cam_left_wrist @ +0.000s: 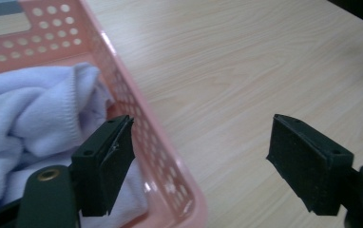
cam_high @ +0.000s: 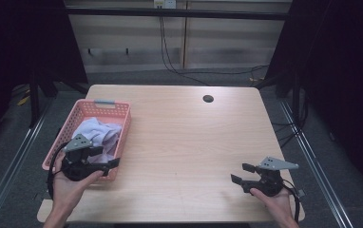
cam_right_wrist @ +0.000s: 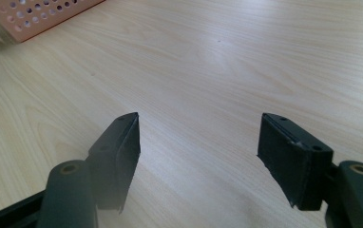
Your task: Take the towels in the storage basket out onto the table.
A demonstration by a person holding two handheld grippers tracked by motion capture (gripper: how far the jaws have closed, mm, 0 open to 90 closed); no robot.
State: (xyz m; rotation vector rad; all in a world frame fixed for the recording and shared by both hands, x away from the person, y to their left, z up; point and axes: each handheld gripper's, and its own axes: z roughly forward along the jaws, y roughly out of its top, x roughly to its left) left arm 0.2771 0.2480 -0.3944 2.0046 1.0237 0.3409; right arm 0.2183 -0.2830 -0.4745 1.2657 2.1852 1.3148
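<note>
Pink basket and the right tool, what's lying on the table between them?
Nothing: the high view shows bare table between pink basket and right tool.

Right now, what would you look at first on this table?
The pink basket at the table's left edge stands out, with a pale lilac cloth heaped inside. The left gripper hangs open over the basket's near corner, and the right gripper rests open at the near right.

Black claws (cam_high: 114, 163) (cam_high: 242, 173); grey three-cornered top plates; black trailing cables
</note>
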